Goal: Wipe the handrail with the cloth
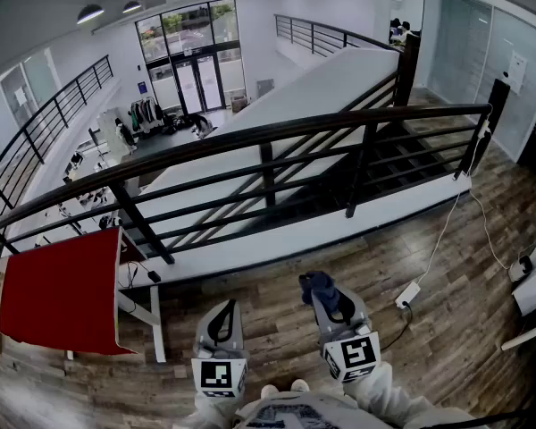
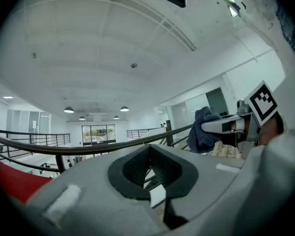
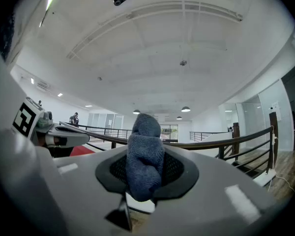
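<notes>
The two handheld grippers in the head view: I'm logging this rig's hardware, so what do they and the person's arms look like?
The left gripper and the right gripper both have pale grey moulded bodies with black textured jaw pads. Each carries a white cube printed with black square markers at its rear. The person's sleeves are light grey.

A dark wood-plank floor (image 1: 259,284) is shown; a white power strip (image 1: 407,293) and its cable (image 1: 439,239) are laid on it, right of a red-topped table (image 1: 62,289).
</notes>
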Tool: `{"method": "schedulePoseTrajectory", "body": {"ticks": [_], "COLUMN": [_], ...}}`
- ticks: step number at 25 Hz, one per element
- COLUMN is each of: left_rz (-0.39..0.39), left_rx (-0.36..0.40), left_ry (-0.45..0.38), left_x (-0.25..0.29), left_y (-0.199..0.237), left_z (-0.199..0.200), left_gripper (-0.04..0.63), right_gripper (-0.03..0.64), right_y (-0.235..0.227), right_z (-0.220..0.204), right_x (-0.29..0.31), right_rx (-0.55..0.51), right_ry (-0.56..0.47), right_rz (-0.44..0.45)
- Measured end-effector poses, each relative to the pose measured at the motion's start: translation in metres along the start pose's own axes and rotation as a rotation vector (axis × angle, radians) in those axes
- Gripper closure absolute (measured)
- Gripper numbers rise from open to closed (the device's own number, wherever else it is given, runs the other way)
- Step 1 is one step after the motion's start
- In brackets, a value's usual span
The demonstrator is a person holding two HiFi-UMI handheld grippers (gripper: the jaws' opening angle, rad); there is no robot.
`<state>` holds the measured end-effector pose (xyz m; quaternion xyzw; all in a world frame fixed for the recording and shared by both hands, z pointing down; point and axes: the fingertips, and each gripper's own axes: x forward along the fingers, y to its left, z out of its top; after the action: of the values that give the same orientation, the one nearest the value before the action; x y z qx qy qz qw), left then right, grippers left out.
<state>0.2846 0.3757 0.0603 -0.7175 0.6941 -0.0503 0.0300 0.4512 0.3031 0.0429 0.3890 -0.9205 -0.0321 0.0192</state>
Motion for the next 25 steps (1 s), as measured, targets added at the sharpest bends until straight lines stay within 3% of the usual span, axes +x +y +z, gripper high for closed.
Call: {"method": "schedulePoseTrajectory", "body": {"ticks": [14,25], "left_rz": [-0.010,-0.015], "left_rx": [-0.014,0.042], "left_ry": [0.023,0.022], "left_x": [0.022,0.044], "left_y": [-0.002,-0.017], "left_z": [-0.003,0.001], "left_gripper": [0.595,0.595], "right_gripper": [0.517,0.517], "right_y": [-0.012,-0.031], "right_z": [-0.008,-0.028], "right_x": [0.006,0.022], "right_rx": [0.031,0.100], "right_ry": [0.007,0.022], "right_rz": [0.006,0.047]}}
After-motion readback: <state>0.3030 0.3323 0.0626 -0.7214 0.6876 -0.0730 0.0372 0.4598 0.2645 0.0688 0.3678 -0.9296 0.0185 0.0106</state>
